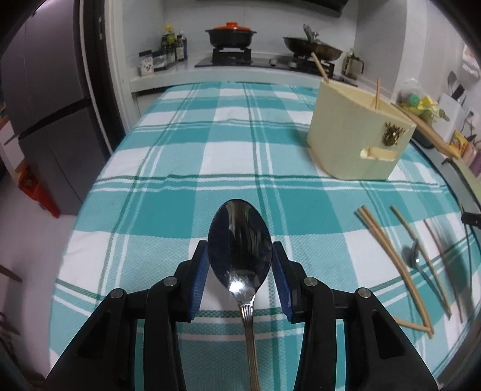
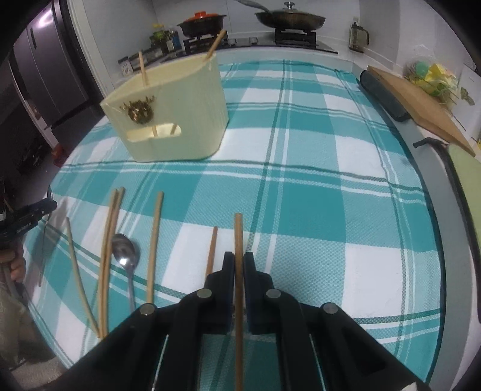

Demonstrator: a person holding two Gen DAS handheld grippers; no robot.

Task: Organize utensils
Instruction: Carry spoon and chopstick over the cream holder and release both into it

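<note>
My left gripper point(image 1: 239, 248) is shut on a steel spoon point(image 1: 239, 237), its blue pads point(image 1: 200, 270) pressing both edges of the bowl, with the handle running back under the jaws. My right gripper point(image 2: 238, 258) is shut on a single wooden chopstick point(image 2: 238, 231) that sticks out forward. The cream utensil holder point(image 1: 357, 132) point(image 2: 171, 111) stands upright on the checked cloth, with chopsticks standing in it. Several loose chopsticks point(image 2: 154, 240) point(image 1: 387, 255) and a second spoon point(image 2: 124, 249) point(image 1: 412, 255) lie on the cloth to the left of the right gripper.
A teal and white checked cloth point(image 1: 210, 168) covers the table. Behind it is a stove counter with a black pot point(image 1: 230, 33) and a pan point(image 2: 290, 18). A fridge point(image 1: 45, 114) stands to the left, and a wooden board point(image 2: 421, 99) lies at the right edge.
</note>
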